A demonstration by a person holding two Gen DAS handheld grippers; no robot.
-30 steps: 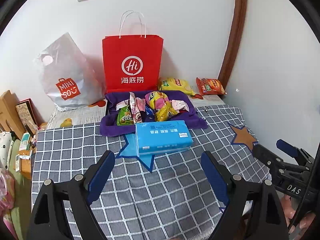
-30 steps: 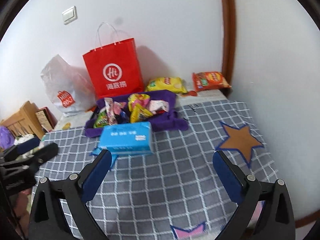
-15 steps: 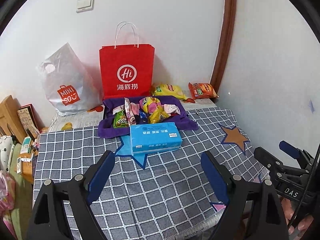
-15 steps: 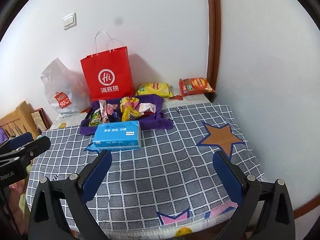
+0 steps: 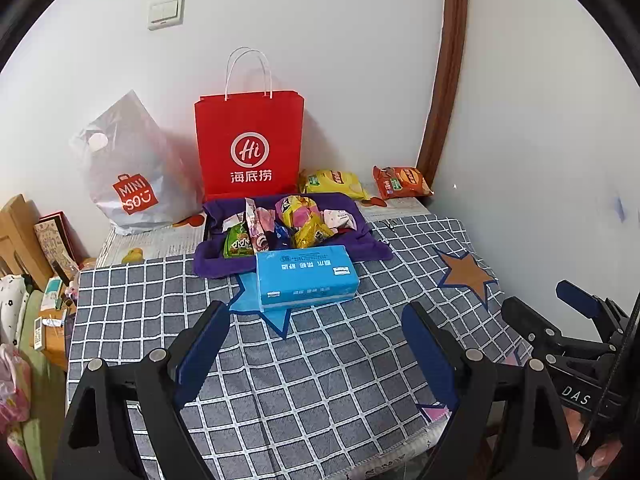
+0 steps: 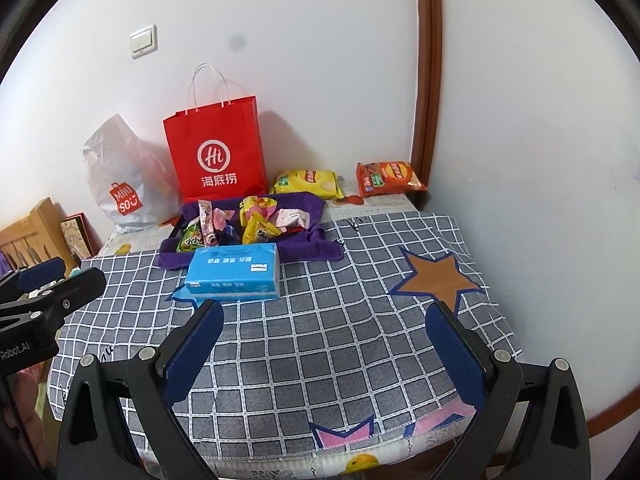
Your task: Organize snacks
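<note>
Both grippers, left gripper and right gripper, hang with jaws spread wide and nothing between them, above the checked cloth on the counter. Landmark: blue tissue pack. Snacks lie heaped in a purple-lined tray touching its far side. Beyond stand a red paper bag, yellow chip bag and orange chip bag.

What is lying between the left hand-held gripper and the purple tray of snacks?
A blue tissue pack lies on the checked cloth, right before the purple tray; the left wrist view shows it beyond the left hand-held gripper.
</note>
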